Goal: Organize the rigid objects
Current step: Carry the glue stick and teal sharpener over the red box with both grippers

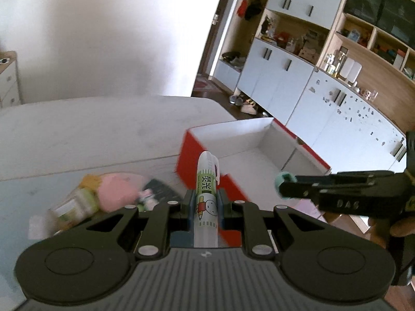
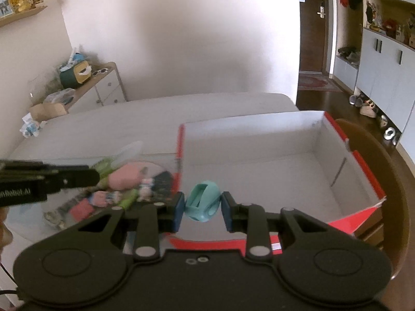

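White cabinets (image 1: 275, 77), wooden door (image 2: 313, 26), shoes (image 2: 363, 105)

Left claw (image 1: 205, 204): matte black linkage arms showing silver rivets at the pivots, blue pads on the fingers, a ribbed grey housing behind, two round black discs flanking it. Right claw (image 2: 202, 207): same black build, blue pads, silver rivets; its side is showing embossed lettering, partly legible.

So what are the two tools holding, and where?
Left tool grips the white marker pen around its middle; right tool squeezes the teal egg-shaped toy's sides.
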`<action>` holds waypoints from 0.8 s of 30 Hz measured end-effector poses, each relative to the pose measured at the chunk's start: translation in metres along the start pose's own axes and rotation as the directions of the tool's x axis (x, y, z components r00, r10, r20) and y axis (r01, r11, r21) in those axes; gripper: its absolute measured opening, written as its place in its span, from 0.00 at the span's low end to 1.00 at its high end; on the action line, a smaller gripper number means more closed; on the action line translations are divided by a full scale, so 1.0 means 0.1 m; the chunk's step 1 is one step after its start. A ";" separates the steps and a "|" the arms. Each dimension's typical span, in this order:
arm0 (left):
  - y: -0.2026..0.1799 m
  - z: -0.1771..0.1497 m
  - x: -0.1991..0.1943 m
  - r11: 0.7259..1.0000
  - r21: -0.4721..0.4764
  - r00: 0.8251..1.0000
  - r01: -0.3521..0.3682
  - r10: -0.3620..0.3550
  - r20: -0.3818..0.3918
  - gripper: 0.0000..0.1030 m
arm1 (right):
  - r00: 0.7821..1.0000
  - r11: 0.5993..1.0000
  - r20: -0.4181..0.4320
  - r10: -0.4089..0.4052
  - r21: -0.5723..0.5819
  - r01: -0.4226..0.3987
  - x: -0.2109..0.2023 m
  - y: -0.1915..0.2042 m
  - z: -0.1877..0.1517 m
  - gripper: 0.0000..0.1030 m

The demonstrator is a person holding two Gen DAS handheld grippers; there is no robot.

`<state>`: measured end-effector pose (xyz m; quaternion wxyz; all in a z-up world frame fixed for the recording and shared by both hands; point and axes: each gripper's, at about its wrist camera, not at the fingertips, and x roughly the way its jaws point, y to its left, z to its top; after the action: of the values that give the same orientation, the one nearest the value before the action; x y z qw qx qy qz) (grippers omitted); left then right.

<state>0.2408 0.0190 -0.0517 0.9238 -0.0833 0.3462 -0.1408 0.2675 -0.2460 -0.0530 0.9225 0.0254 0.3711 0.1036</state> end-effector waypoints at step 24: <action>-0.88 0.51 1.87 0.992 0.125 0.975 -0.008 0.035 -0.219 0.16 | 0.983 0.998 -0.176 -0.058 -0.029 0.054 0.86 -1.02 0.13 0.29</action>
<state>0.3915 -0.1211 -0.1062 0.8845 -0.0059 0.4380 -0.1602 0.3541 -0.3270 -0.1148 0.8887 -0.0054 0.4507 0.0841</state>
